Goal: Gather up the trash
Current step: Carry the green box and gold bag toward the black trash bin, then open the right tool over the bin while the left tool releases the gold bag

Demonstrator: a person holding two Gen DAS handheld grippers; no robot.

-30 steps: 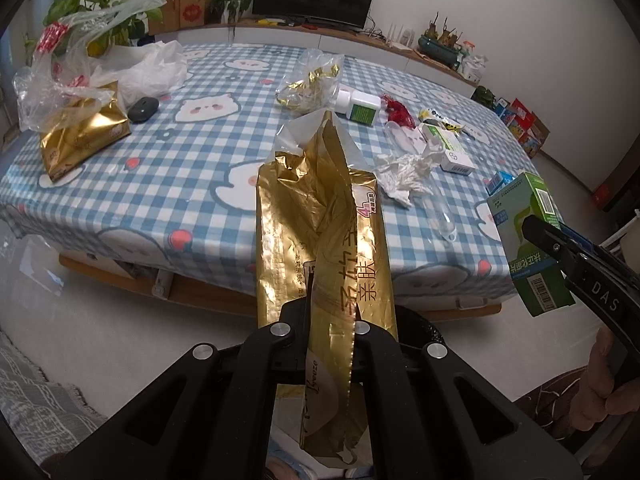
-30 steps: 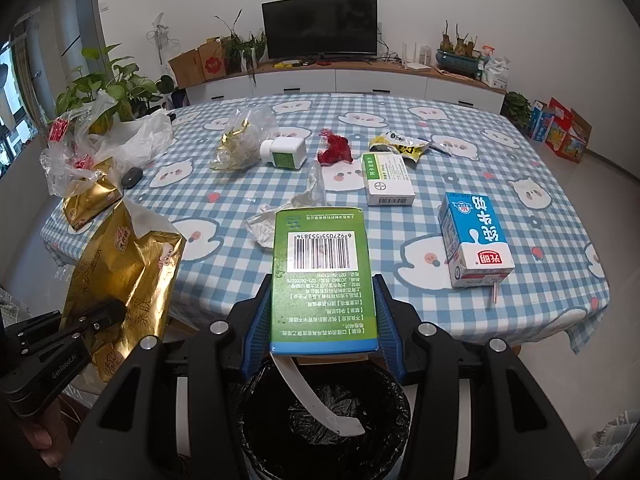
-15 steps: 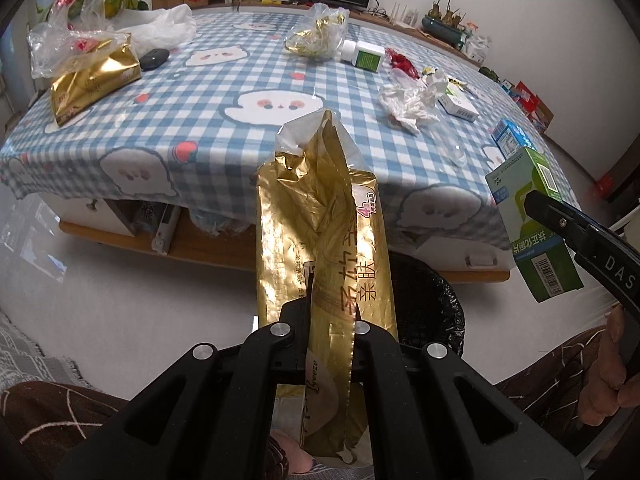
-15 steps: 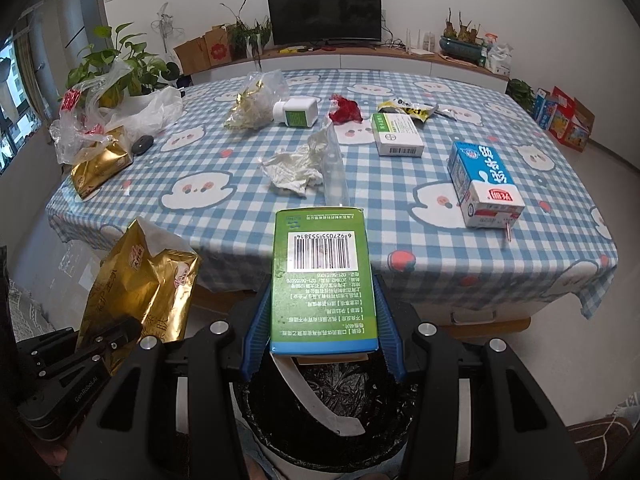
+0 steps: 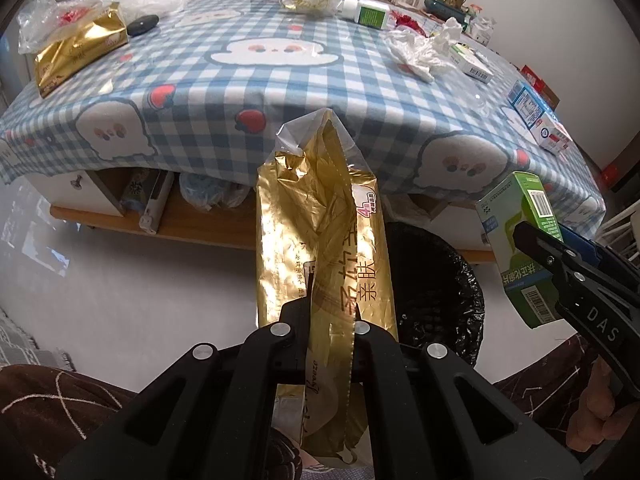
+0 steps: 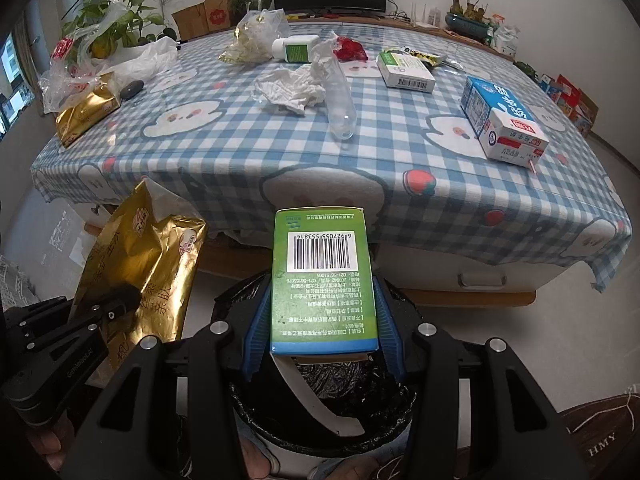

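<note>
My left gripper is shut on a gold foil tissue wrapper and holds it upright, just left of a black-lined trash bin on the floor. The wrapper also shows in the right wrist view. My right gripper is shut on a green box with a barcode, held right above the bin. The green box also shows at the right in the left wrist view.
The table with a blue checked cloth holds crumpled white paper, a clear plastic tube, a blue milk carton, a white box, a gold pack and plastic bags. White floor lies around the bin.
Both grippers have pulled back from the table and come down with their items. The bin now lies right under the green box and beside the gold wrapper.
</note>
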